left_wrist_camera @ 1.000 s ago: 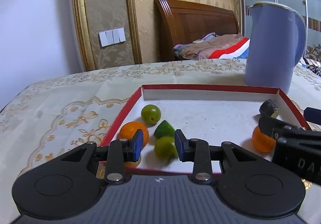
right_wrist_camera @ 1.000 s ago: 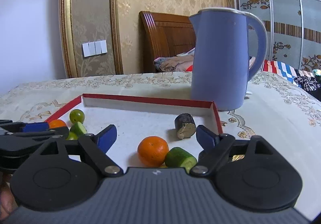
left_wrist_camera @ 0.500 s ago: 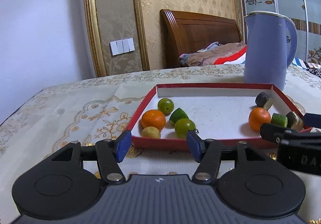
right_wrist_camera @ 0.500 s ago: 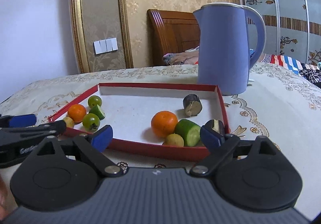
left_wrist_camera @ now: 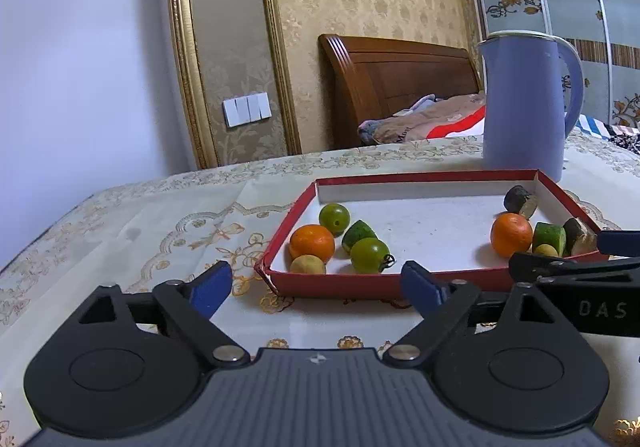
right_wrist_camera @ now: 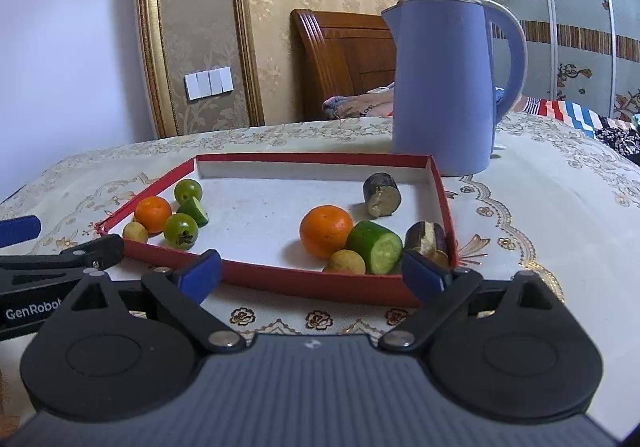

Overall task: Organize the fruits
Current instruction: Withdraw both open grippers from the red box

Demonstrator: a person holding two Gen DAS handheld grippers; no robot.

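Both tools sit just short of the near rim of the red tray (right_wrist_camera: 304,287), and each has just been spreading its jaws: the left tool (left_wrist_camera: 316,287) and the right tool (right_wrist_camera: 312,273) both stand wide with nothing between the blue pads. The fruit lies in two clusters inside the tray. At the left of the frame in the left wrist view are an orange (left_wrist_camera: 312,243), a small yellow fruit (left_wrist_camera: 307,265), a green tomato (left_wrist_camera: 370,255) with its stem, a green wedge (left_wrist_camera: 359,231) and a second round green fruit (left_wrist_camera: 334,217); at lower right in the right wrist view sit another orange (right_wrist_camera: 326,231), a cut cucumber piece (right_wrist_camera: 376,247) and two dark stubby pieces (right_wrist_camera: 382,195). The sorting looks close to done, so the sensible move is probably to keep the jaws wide and clear of the thin cardboard wall, which would shift easily. The round glossy fruit would roll if nudged; the cut pieces rest flat and steady. The counter (left_wrist_camera: 160,215) wears an embroidered cloth, and a smooth blue kettle (right_wrist_camera: 444,87) stands behind the tray.
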